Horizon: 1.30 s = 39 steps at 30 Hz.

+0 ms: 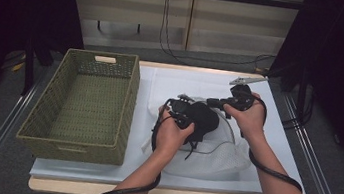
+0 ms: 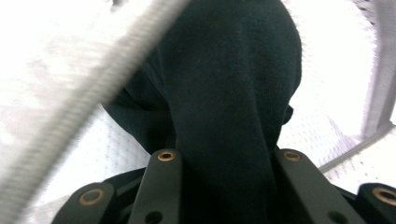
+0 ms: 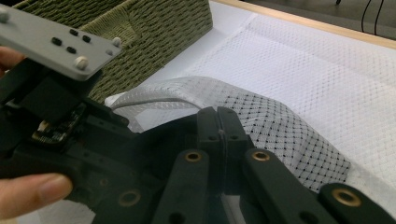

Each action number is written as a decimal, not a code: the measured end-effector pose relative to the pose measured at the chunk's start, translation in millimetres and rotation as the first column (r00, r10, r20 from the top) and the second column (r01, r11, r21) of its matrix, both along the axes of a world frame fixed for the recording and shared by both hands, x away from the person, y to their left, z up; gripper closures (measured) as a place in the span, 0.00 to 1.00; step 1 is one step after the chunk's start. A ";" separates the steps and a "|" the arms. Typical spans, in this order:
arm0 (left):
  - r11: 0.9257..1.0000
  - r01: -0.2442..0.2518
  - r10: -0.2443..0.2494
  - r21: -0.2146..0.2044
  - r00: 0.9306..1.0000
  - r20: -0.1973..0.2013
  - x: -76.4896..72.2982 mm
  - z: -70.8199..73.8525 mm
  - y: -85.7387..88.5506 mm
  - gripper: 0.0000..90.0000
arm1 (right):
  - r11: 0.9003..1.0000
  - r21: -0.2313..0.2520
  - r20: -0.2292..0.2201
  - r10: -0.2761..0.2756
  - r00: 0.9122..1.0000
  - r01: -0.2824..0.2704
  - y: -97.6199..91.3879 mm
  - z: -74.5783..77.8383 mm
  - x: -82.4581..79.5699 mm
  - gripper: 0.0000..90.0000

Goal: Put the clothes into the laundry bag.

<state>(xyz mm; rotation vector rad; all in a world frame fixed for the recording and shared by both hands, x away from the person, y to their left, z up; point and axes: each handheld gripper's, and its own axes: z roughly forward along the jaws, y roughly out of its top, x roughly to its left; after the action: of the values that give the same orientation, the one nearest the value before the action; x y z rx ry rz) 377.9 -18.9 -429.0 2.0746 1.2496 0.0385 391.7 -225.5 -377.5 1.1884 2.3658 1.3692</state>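
A black garment (image 1: 205, 121) lies bunched in the mouth of a white mesh bag (image 1: 217, 159) at the middle of the table. My left gripper (image 1: 196, 116) is shut on it; in the left gripper view the black garment (image 2: 233, 84) fills the gap between the jaws of my left gripper (image 2: 226, 156), with the mesh bag (image 2: 336, 70) behind. My right gripper (image 1: 211, 102) reaches in from the right. Its jaws are pressed together on a raised flap of the mesh bag (image 3: 280, 126), as the right gripper (image 3: 219, 122) shows in its own view.
A green woven basket (image 1: 72, 150) stands on the table's left half, its near wall (image 3: 154, 28) close behind both hands. A white sheet (image 1: 187, 79) covers the tabletop. Cables trail from both grippers over the front edge.
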 end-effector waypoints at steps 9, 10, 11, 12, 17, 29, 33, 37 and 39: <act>0.999 0.025 -0.025 0.022 1.000 -0.014 1.4 -17.0 -6.2 0.78 | 1.000 0.008 -0.013 0.000 1.000 0.000 -0.5 -2.1 1.2 1.00; 0.999 0.035 -0.035 0.026 0.999 -0.017 1.7 -17.4 -6.2 0.78 | 1.000 0.007 -0.012 0.002 1.000 -0.002 -0.8 -2.4 1.2 1.00; 0.999 0.037 -0.037 0.019 0.999 -0.023 1.7 -18.0 -6.3 0.77 | 1.000 0.006 -0.011 0.004 1.000 -0.004 -0.9 -2.9 1.3 1.00; 0.999 0.045 -0.044 0.022 0.999 -0.026 1.6 -18.1 -5.8 0.76 | 1.000 0.003 -0.016 0.003 1.000 -0.003 -0.6 -3.5 1.1 1.00; 0.998 0.059 -0.059 0.015 0.997 -0.047 1.9 -18.7 -2.6 0.75 | 1.000 0.001 -0.020 0.000 1.000 0.000 -0.9 -5.9 1.8 1.00; 0.998 0.061 -0.061 0.007 0.996 -0.064 2.9 -19.2 0.2 0.72 | 0.999 -0.041 -0.022 -0.009 1.000 0.008 -6.9 -20.4 3.5 0.92; 0.998 0.058 -0.058 0.004 0.996 -0.066 3.2 -19.1 0.7 0.72 | 0.998 -0.052 -0.018 -0.018 1.000 0.017 -10.0 -24.6 2.4 0.83; 0.998 0.059 -0.058 0.004 0.996 -0.070 3.2 -18.7 1.6 0.72 | 0.997 -0.076 -0.012 -0.025 1.000 0.024 -12.5 -26.4 0.5 0.67; 0.998 0.056 -0.056 0.001 0.996 -0.072 3.5 -18.8 2.4 0.72 | 0.996 -0.088 -0.010 -0.033 0.999 0.032 -14.8 -27.6 -0.9 0.63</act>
<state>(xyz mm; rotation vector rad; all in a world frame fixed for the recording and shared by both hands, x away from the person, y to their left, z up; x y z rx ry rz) 381.4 -16.5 -447.8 2.1289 1.2336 -0.0605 390.8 -240.3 -405.1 1.2080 2.3775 1.2376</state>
